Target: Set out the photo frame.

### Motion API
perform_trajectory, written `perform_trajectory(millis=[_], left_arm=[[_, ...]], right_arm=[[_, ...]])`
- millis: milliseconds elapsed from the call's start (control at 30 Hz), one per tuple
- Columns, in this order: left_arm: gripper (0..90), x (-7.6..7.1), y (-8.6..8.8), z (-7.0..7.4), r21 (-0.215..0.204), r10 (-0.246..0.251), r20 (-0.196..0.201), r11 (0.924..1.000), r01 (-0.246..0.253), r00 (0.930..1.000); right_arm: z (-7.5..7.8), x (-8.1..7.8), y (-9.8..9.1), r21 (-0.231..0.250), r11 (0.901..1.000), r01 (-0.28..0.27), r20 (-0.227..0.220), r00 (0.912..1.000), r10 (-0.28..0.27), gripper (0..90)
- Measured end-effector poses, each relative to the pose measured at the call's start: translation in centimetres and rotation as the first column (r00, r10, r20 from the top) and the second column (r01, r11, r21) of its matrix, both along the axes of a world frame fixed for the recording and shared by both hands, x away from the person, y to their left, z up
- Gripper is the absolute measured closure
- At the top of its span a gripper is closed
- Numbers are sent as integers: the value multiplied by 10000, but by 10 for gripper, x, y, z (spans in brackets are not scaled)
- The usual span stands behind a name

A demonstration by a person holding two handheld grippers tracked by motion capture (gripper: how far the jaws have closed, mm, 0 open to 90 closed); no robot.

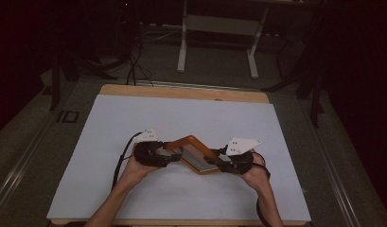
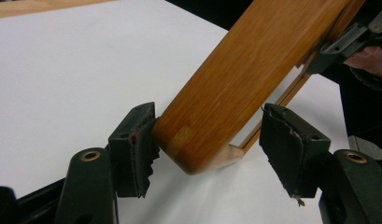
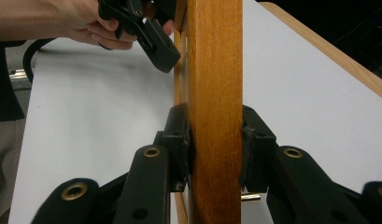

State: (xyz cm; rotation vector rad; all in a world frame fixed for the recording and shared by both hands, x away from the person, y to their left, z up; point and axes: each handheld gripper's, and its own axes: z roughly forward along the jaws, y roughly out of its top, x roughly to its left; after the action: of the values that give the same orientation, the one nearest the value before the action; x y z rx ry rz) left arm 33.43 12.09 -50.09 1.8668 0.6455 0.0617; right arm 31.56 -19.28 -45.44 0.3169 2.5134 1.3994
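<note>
Your right gripper (image 3: 215,149) already clamps the wooden frame (image 1: 193,153) held tilted above the white mat (image 1: 134,123), while your left gripper (image 2: 209,144) stands wide around its corner, one pad touching, not yet gripping.

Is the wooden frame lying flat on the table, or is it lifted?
Lifted and tilted: the wooden frame hangs above the white table, with the right claw clamping its edge.

A wooden table (image 1: 181,91) under a white sheet (image 1: 191,123) takes up the middle of a dim room. Grey floor (image 1: 21,146) runs around it. At twelve o'clock stands a white-legged desk frame (image 1: 218,28), and black cables (image 1: 132,66) trail at eleven o'clock. Dark stands (image 1: 316,90) rise at two o'clock. The far edges sink into shadow.
</note>
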Motion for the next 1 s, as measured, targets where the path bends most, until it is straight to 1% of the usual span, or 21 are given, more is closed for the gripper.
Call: perform_trajectory(millis=[33,167,533,633,700,733,833,1000], left_arm=[[367,1,-1,-2,-42,-92,-66,9999,91,9999],[365,3,-6,-6,-127,-215,-125,9997,213,9997],[370,5,-21,-16,136,-432,-243,9990,435,9988],[377,4,-26,-18,30,-510,-342,9987,512,9981],[384,4,-26,-19,24,-516,-344,9987,517,9981],[384,3,-29,-19,-24,-586,-275,9983,586,9979],[420,2,-31,-19,-68,-619,-213,9981,618,9979],[443,0,-34,-18,-122,-650,-220,9978,647,9976]], right_arm=[[0,0,0,13,10000,-7,-5,10000,7,684],[0,0,-1,39,10000,-20,-52,10000,20,684],[-1,0,-2,63,10000,-11,-107,9999,11,684],[-1,1,-3,67,10000,-19,-155,9999,20,684],[-1,1,-4,60,10000,-63,-175,9998,64,684],[-1,1,-4,59,9999,-92,-194,9998,93,683],[-1,1,-7,19,9999,-143,-290,9995,143,683],[-1,2,-9,-18,9998,-214,-398,9990,213,683]])
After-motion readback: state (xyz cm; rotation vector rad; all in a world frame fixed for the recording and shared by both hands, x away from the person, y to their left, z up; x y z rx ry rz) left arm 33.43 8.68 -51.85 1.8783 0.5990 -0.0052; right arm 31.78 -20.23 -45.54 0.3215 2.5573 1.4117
